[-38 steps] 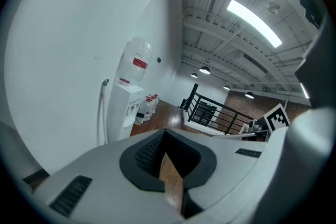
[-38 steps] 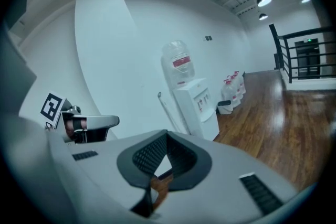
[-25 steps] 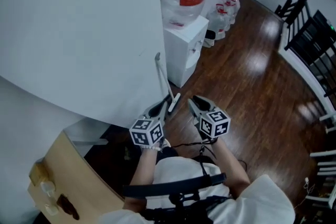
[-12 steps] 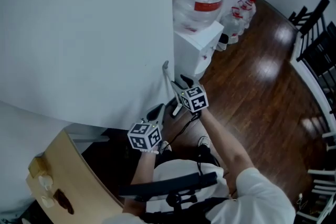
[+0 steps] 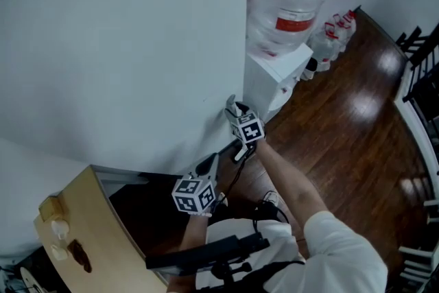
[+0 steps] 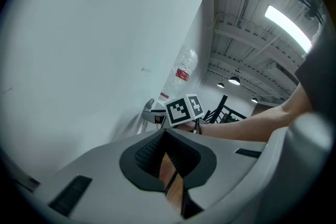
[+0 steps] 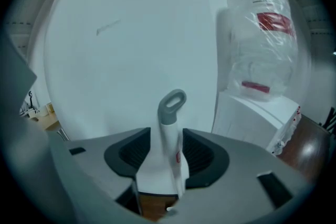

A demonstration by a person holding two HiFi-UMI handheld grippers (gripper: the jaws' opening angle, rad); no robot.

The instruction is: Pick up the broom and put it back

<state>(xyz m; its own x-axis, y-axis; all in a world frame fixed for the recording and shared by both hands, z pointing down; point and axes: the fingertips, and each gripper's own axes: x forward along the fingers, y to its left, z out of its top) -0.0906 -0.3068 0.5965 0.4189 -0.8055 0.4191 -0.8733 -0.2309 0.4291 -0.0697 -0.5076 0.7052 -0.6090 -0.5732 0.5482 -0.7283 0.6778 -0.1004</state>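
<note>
The broom leans against the white wall beside the water dispenser. Its white handle (image 7: 168,136) ends in a grey hanging loop (image 5: 230,101). My right gripper (image 5: 236,110) is at the top of the handle. The handle (image 5: 232,108) stands between its wide jaws, which are closing, and I cannot see the pads pressing on it. My left gripper (image 5: 209,163) hangs lower and nearer to me, close to the wall. Its jaws are a narrow gap apart with only floor showing between them (image 6: 170,168). The arm and grippers hide the broom's lower part.
The white water dispenser (image 5: 273,82) with a big clear bottle (image 5: 285,3) stands just right of the broom. Spare water jugs (image 5: 333,38) sit along the wall behind it. A wooden cabinet (image 5: 68,230) is at the lower left, and dark chairs (image 5: 420,44) at the right.
My right gripper has travelled from beside the left one up to the wall and the top of the broom handle, with its jaws wider. The left gripper has sunk a little.
</note>
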